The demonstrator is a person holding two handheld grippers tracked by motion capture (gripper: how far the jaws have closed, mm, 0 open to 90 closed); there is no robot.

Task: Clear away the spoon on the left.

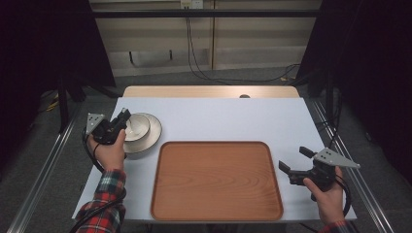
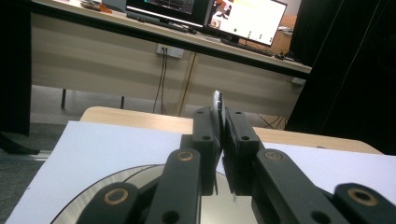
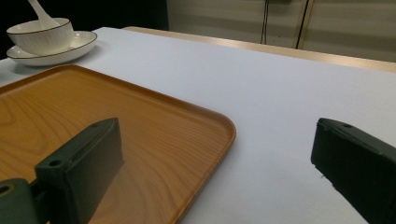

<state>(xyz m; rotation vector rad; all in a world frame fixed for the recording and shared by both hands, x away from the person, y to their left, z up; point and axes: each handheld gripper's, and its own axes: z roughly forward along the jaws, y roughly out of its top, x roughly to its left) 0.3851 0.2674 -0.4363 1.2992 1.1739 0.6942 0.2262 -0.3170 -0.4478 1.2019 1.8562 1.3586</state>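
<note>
The right gripper [image 1: 295, 159] hovers low over the white surface [image 1: 218, 119], its jaws spread wide with nothing between them. Just off its left jaw lies the wooden tray [image 1: 216, 179], bare, one rounded corner reaching in between the two jaws in the right gripper view.

Beyond the tray, well ahead of those jaws, a white bowl [image 3: 41, 35] sits in a shallow plate [image 3: 70, 49], with a pale spoon handle [image 3: 41, 14] rising from the bowl.

The left gripper [image 1: 122, 118] is at that bowl. Its jaws are drawn narrow and pinch a thin, upright edge [image 2: 217, 109] that sticks up between them; it looks like the spoon's handle, though I cannot tell for certain. Directly under these jaws lies the plate's grey rim.

Past the surface's far edge, ahead of the left jaws, a desk [image 2: 140, 28] carries lit monitors [image 2: 252, 18].
</note>
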